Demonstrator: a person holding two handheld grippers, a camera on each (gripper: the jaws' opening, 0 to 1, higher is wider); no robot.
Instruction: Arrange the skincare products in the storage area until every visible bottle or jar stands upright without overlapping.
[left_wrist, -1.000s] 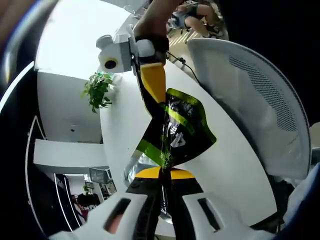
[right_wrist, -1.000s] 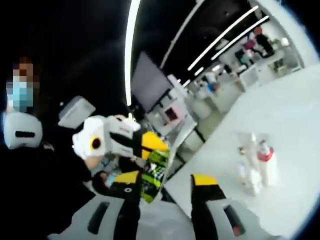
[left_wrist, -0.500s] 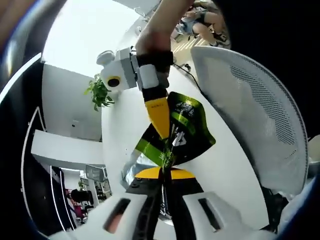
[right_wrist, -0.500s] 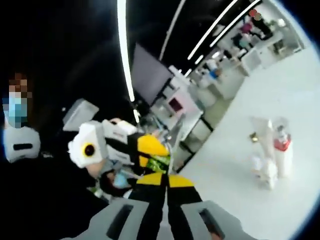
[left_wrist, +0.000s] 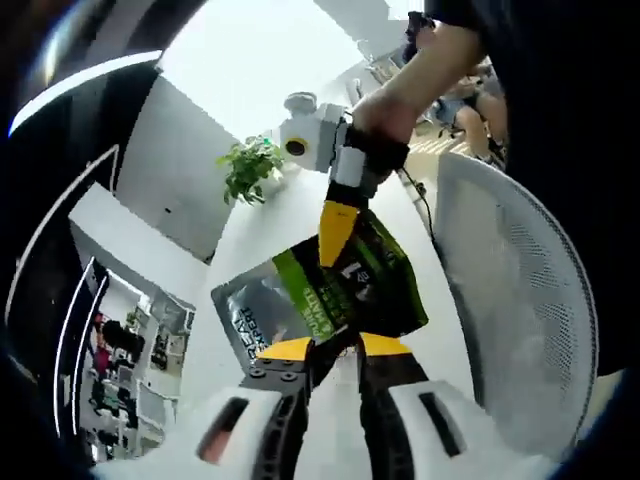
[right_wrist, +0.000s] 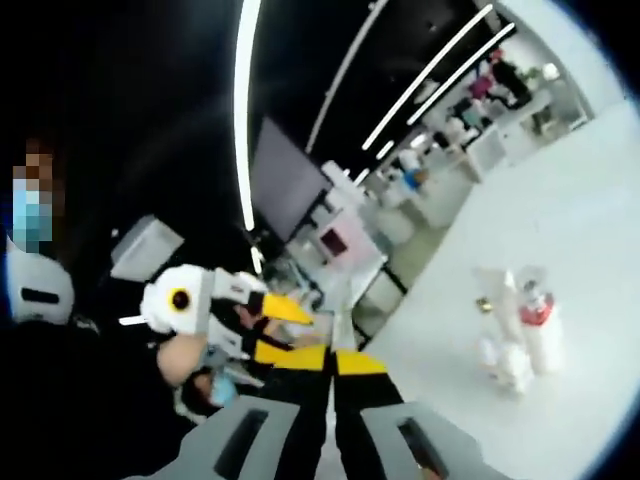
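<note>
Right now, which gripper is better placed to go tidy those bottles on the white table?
Probably the right gripper: its view faces the bottles on the table. But both it and the left gripper are clamped on the pouch.

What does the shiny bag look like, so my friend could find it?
Look above the white table, in front of the mesh chair. Two yellow-tipped hand-held grippers, the left and the right, pinch a flat pouch between them. It is black and green in front and silver behind.
</note>
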